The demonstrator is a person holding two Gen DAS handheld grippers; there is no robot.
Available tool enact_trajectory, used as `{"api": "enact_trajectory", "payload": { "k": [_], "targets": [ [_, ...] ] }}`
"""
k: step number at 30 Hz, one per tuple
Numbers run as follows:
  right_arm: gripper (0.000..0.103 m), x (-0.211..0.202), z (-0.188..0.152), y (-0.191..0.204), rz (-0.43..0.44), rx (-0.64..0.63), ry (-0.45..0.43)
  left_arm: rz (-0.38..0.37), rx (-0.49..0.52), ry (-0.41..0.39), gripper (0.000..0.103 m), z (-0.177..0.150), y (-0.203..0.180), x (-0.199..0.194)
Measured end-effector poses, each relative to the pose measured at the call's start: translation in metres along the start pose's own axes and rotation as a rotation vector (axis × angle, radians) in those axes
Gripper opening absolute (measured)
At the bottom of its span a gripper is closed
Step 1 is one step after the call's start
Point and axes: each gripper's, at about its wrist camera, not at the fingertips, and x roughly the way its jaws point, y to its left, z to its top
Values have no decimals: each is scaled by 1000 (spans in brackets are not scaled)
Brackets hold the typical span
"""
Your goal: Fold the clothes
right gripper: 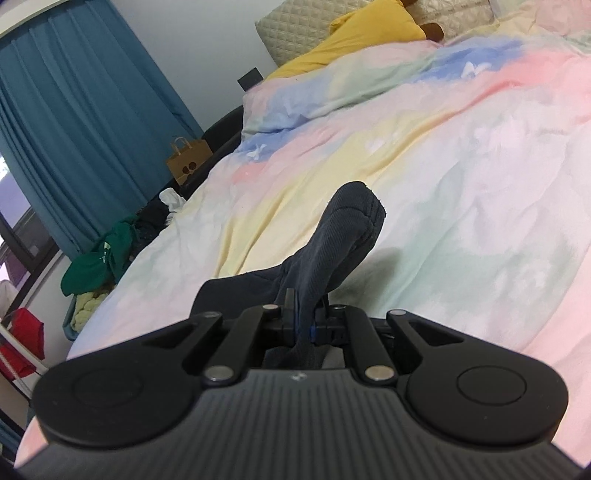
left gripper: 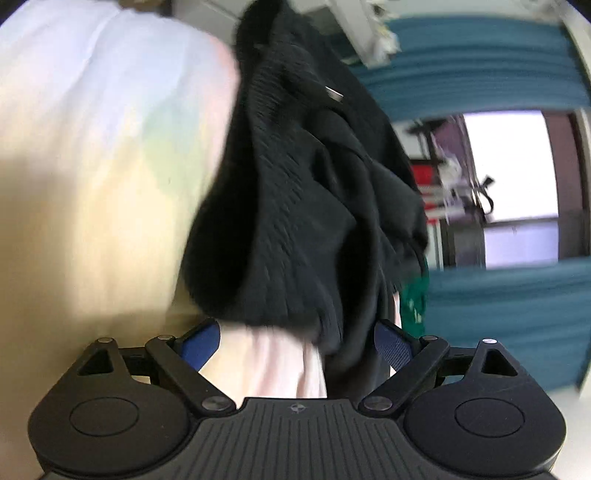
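A black knitted garment (left gripper: 295, 192) hangs bunched and blurred in front of my left gripper (left gripper: 295, 341). The left jaws stand wide apart with blue pads (left gripper: 201, 341), and the cloth's lower folds drop between them without being pinched. In the right wrist view my right gripper (right gripper: 303, 325) is shut on a ribbed cuff or hem of the dark garment (right gripper: 343, 229), which sticks up above the pastel bedspread (right gripper: 443, 166).
A yellow pillow (right gripper: 369, 33) and quilted headboard (right gripper: 306, 29) lie at the far end of the bed. A pile of green and dark clothes (right gripper: 107, 254) and a paper bag (right gripper: 188, 158) sit by the bed's left side. Blue curtains (right gripper: 74, 129) hang behind.
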Motion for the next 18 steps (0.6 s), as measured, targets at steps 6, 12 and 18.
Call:
{"api": "enact_trajectory", "payload": {
  "k": [6,12,18],
  "targets": [
    [8,7,1,-11,7,63,44,85,-1,-23,35,14,4,12],
    [7,20,20,-9,74,102,109,140,186,-94,18,35,-35,-16],
    [7,33,53,37,197,23,125,103,269,-153,16,80,-105,-71]
  ]
}}
